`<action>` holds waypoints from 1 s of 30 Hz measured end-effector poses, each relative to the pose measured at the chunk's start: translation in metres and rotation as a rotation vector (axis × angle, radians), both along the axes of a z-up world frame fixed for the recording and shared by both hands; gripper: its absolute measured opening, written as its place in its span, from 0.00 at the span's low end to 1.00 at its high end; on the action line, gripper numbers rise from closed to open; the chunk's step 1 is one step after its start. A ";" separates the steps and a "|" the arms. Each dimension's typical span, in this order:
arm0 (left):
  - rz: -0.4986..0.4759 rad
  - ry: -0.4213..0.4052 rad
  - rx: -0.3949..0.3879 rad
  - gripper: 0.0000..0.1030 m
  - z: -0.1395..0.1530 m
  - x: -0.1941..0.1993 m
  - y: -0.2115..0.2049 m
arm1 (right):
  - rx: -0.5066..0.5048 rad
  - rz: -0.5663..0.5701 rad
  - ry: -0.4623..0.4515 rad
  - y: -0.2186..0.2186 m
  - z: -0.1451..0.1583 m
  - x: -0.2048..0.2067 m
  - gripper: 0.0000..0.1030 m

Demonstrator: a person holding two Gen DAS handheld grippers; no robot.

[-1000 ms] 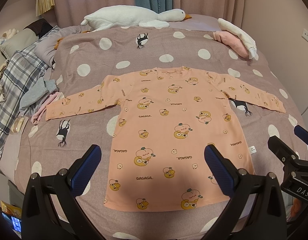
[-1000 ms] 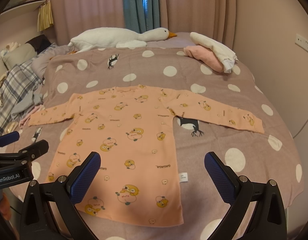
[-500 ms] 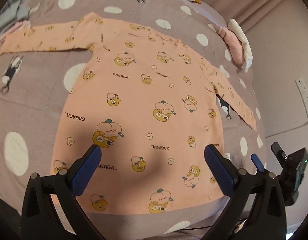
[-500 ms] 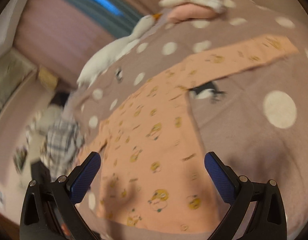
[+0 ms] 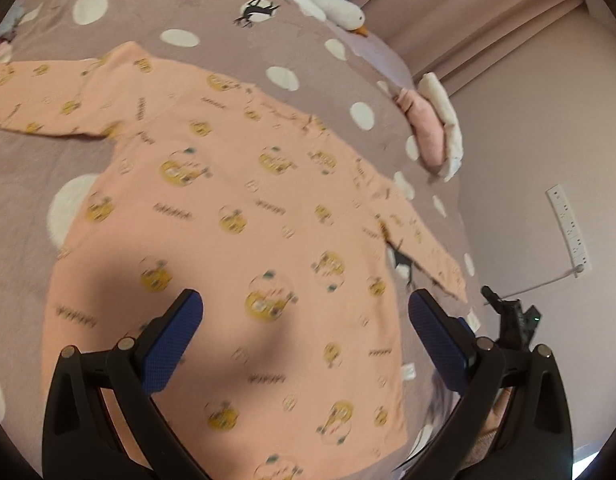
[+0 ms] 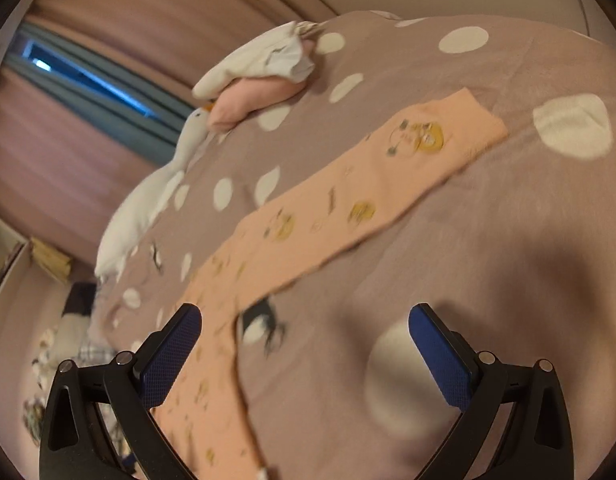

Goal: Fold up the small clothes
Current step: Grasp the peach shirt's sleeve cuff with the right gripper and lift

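A peach long-sleeved shirt [image 5: 235, 208] printed with yellow cartoon figures lies flat, sleeves spread, on a mauve polka-dot bedspread [image 5: 35, 184]. My left gripper [image 5: 305, 320] hovers open over the shirt's lower body, nothing between its blue pads. In the right wrist view the shirt's right sleeve [image 6: 372, 196] stretches away toward the upper right. My right gripper [image 6: 303, 336] is open above the bedspread [image 6: 508, 264] beside the sleeve's underarm, holding nothing. The right gripper also shows as a black body [image 5: 516, 320] at the bed's right edge.
A white goose plush [image 5: 328, 4] lies along the far side of the bed. A folded pink and white pile [image 5: 436, 132] sits near the bed's right edge, close to a wall with a power strip [image 5: 568, 232]. Curtains [image 6: 87, 92] hang behind.
Both views have tilted and moved closer to the bed. The left gripper has shifted forward over the shirt's body; the right has swung toward the right sleeve. Both stay open.
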State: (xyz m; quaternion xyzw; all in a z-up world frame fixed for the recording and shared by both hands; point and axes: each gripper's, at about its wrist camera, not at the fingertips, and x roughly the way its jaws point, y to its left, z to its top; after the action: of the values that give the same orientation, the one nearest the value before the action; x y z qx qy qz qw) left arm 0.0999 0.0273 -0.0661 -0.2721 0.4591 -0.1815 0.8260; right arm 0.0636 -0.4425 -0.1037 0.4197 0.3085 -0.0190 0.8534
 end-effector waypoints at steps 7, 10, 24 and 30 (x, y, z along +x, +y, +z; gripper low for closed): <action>-0.059 0.025 0.086 1.00 -0.004 0.033 -0.021 | 0.106 -0.149 -0.016 -0.063 -0.024 0.019 0.99; -0.057 0.039 0.082 1.00 -0.006 0.044 -0.023 | 0.148 -0.205 -0.054 -0.076 -0.030 0.019 0.99; 0.006 0.038 0.134 1.00 -0.002 0.057 -0.011 | 0.153 -0.321 0.014 -0.099 -0.033 0.027 0.09; 0.039 0.014 0.147 1.00 0.004 0.048 0.008 | -0.108 -0.111 -0.088 -0.034 0.056 0.055 0.08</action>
State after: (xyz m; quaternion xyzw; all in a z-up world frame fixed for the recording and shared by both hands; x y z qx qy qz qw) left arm 0.1483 0.0356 -0.0616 -0.2210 0.4716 -0.1290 0.8439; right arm 0.1181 -0.4767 -0.0473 0.3898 0.2456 -0.0647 0.8852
